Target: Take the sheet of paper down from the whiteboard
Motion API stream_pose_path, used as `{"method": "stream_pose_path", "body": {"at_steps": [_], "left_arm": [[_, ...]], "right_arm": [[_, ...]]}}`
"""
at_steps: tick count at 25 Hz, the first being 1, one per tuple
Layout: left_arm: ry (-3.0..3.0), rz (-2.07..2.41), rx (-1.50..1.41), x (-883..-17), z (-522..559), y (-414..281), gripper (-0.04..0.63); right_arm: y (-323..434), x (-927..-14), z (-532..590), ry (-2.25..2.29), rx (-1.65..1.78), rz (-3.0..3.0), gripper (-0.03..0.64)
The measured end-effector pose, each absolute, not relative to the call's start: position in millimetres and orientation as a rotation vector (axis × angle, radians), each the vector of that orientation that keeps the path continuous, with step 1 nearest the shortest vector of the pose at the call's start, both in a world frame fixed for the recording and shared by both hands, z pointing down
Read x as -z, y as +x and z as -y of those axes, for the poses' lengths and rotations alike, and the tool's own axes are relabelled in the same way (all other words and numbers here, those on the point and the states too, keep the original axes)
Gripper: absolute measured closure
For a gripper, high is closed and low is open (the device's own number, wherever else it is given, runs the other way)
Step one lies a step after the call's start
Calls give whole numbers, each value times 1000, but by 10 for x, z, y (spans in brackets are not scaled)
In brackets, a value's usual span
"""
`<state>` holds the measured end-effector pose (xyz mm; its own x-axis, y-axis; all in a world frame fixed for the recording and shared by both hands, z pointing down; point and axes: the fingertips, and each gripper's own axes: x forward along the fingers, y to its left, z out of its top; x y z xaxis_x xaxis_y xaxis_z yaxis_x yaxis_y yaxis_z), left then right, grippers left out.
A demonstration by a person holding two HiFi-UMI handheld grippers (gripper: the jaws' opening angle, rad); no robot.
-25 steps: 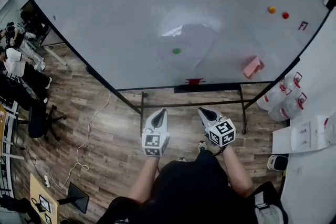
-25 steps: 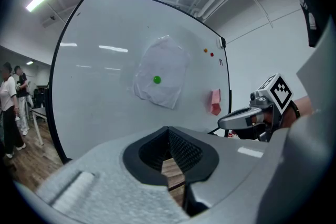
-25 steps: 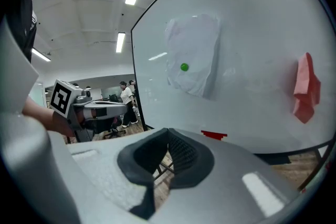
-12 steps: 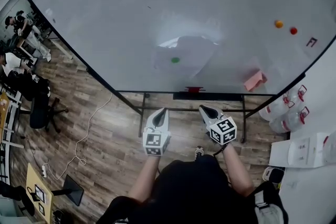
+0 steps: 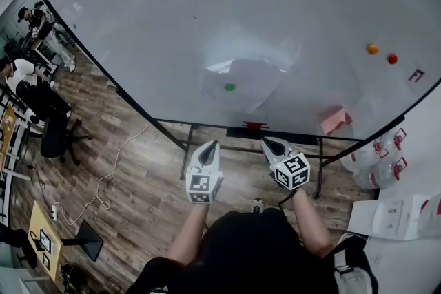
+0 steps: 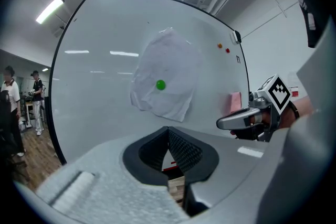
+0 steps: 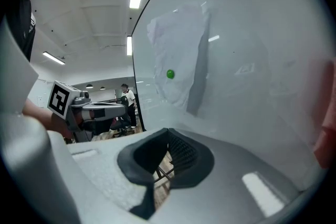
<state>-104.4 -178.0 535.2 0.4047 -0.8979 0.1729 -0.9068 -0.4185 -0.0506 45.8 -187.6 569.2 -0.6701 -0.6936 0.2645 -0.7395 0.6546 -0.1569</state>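
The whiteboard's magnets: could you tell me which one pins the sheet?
The green magnet, on the paper sheet; the orange magnet and red magnet sit on bare board.

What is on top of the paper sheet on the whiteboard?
One green magnet sits on the sheet, pinning it. The whiteboard surface behind the sheet is covered and cannot be seen.

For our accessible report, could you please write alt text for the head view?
A sheet of paper is pinned to a whiteboard by a green magnet. Below it, a person's left gripper and right gripper, both shut and empty, point toward the board.
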Motion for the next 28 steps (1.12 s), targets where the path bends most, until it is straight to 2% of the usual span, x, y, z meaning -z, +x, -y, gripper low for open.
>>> {"method": "stream_pose_path", "body": {"at_steps": [28], "left_arm": [[2536,1875,-244,-5058,2143,-767,586]], "right_arm": [[657,-5375,2391,923,-263,2855,612]]}}
